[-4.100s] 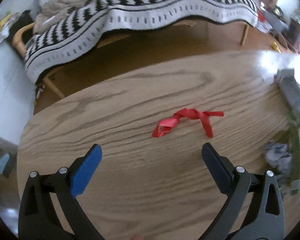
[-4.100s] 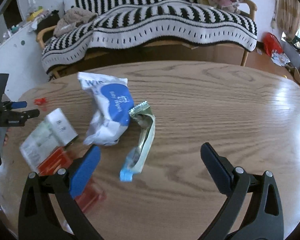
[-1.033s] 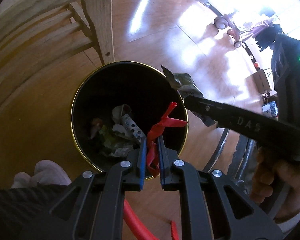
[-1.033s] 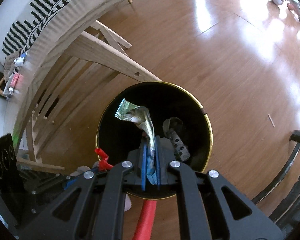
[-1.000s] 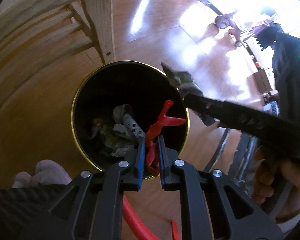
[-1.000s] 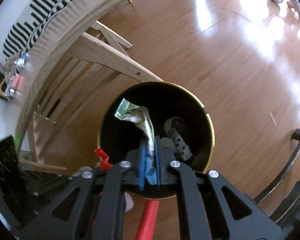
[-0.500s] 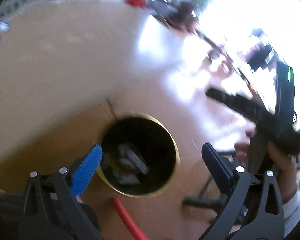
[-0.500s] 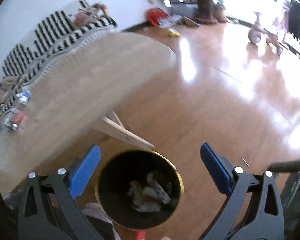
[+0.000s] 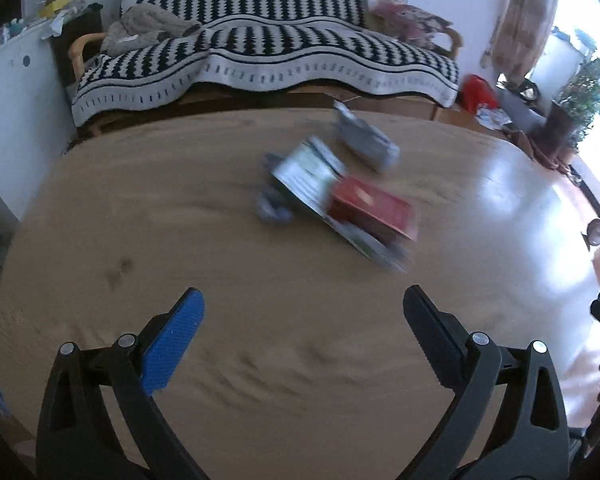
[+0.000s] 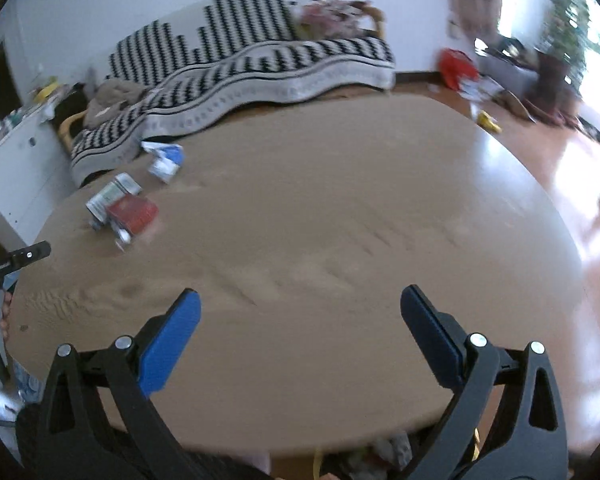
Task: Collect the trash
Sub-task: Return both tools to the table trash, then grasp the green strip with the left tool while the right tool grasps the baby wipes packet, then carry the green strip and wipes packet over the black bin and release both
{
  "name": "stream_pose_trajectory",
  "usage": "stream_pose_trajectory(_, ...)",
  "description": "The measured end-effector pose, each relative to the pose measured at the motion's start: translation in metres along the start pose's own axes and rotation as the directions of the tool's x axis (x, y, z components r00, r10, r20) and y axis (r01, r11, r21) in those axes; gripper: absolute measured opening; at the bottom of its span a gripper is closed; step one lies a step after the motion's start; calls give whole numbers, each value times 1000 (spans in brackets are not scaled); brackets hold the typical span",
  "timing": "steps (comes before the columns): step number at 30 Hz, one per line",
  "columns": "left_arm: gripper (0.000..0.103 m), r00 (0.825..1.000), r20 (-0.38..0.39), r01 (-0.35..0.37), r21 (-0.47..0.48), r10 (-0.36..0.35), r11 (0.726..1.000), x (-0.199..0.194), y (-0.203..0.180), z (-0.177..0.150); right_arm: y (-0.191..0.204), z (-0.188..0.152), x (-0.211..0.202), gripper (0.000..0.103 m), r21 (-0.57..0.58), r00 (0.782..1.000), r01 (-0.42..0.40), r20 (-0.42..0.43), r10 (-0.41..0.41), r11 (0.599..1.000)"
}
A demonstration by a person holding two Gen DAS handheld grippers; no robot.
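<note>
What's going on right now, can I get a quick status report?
Left gripper and right gripper open, empty, above the table. Red-and-white packet and blue-and-white wrapper not yet collected. Path clear.

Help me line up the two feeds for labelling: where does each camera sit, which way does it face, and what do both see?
Left wrist: on the left gripper, open above the wooden table, facing the red-and-white box and striped sofa.
Right wrist: on the right gripper, open, facing across the table from further right; the left gripper's fingers show at the left edge.
Shared: table, box, blue-and-white wipes pack, sofa.
</note>
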State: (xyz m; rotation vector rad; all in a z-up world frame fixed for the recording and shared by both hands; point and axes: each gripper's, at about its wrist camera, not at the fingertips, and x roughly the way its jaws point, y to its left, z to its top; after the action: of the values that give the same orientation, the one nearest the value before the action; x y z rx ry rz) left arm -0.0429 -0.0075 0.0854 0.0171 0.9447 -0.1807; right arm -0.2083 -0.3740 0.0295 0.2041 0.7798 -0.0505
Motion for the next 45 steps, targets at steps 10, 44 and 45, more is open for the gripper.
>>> stream_pose_trajectory(10, 89, 986, -107, 129, 23, -126, 991, 86, 29, 59, 106, 94, 103, 97, -125, 996, -89, -12, 89, 988)
stream_pose_trajectory(44, 10, 985, -45, 171, 146, -166, 974, 53, -4, 67, 141, 137, 154, 20, -155, 988, -127, -111, 110, 980)
stream_pose_trajectory(45, 10, 984, -37, 180, 145, -177, 973, 44, -5, 68, 138, 140, 139, 20, -159, 990, -122, -87, 110, 980)
